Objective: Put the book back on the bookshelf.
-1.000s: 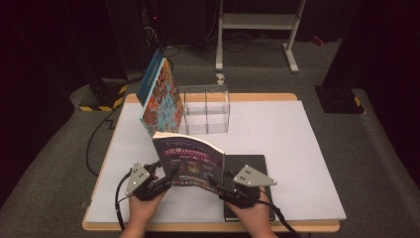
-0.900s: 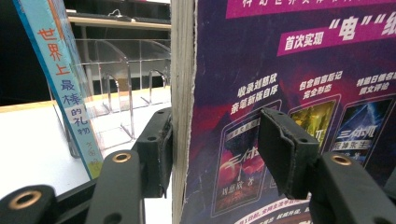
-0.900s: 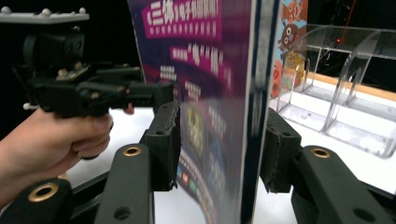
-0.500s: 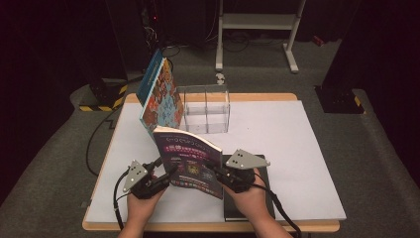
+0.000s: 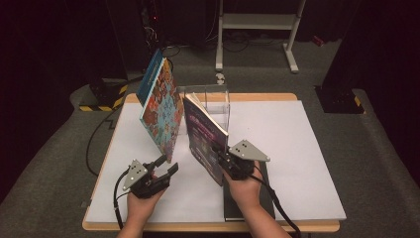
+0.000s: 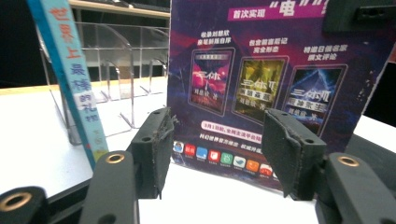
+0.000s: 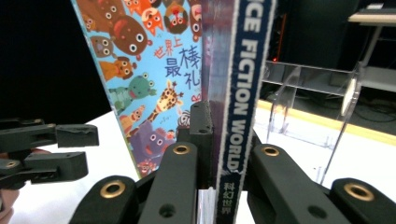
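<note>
A purple science-fiction magazine (image 5: 205, 139) stands upright on its edge over the white table, back cover (image 6: 261, 70) facing my left gripper. My right gripper (image 5: 224, 157) is shut on its lower spine (image 7: 245, 70), jaws (image 7: 219, 140) pressed to both sides. My left gripper (image 5: 164, 168) is apart from it at the front left, open. Its jaws (image 6: 217, 128) have just been opening with nothing between them. A colourful children's book (image 5: 161, 106) leans against the clear acrylic rack (image 5: 214, 101) just left of the magazine.
A black book (image 5: 235, 206) lies flat under my right hand near the table's front edge. The white tabletop (image 5: 297, 148) stretches bare to the right. The rack's dividers (image 6: 116, 70) rise behind both books. Cables and a yellow-black floor strip (image 5: 101, 104) lie left of the table.
The magazine has swung from a low, face-up tilt to standing upright and edge-on, lifted by my right gripper, which moved up and away. My left gripper stayed put, now clear of the magazine.
</note>
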Demonstrator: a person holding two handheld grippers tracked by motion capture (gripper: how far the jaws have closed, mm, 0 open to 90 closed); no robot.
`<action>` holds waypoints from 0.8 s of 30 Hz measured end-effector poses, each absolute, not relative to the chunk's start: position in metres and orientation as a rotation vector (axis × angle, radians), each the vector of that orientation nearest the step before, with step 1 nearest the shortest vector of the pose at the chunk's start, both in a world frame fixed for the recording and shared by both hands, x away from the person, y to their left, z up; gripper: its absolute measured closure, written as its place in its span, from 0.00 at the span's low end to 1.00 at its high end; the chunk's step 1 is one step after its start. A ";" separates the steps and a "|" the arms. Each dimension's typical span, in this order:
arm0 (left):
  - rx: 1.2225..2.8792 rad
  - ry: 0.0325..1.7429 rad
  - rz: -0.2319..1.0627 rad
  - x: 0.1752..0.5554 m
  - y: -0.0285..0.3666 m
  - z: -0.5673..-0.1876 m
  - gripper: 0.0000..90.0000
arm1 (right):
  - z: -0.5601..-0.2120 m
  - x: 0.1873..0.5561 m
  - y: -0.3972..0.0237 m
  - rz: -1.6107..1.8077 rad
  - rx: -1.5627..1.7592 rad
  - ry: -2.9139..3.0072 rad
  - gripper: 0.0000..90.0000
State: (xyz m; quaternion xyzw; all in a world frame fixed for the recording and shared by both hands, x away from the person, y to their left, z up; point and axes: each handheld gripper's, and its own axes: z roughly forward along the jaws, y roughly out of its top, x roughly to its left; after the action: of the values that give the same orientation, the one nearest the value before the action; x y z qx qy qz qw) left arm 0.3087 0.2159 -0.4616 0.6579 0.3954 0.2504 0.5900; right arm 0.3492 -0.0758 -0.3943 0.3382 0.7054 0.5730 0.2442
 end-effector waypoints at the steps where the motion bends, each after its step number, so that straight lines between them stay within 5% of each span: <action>1: 1.534 0.916 0.586 0.309 0.215 -0.462 0.47 | -0.395 0.348 -0.076 1.565 0.931 1.926 0.93; 11: 1.548 0.862 0.560 0.304 0.198 -0.452 0.42 | -0.410 0.335 -0.083 1.569 0.911 2.001 0.82; 24: 1.542 0.766 0.420 0.308 0.140 -0.413 0.25 | -0.431 0.323 -0.101 1.624 0.960 2.045 0.87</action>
State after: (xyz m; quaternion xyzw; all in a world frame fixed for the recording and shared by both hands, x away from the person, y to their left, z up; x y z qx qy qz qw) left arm 0.3082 0.1398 -0.4130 0.6739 0.3349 0.1835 0.6325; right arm 0.3228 -0.1015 -0.4307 0.3394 0.7232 0.5744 0.1785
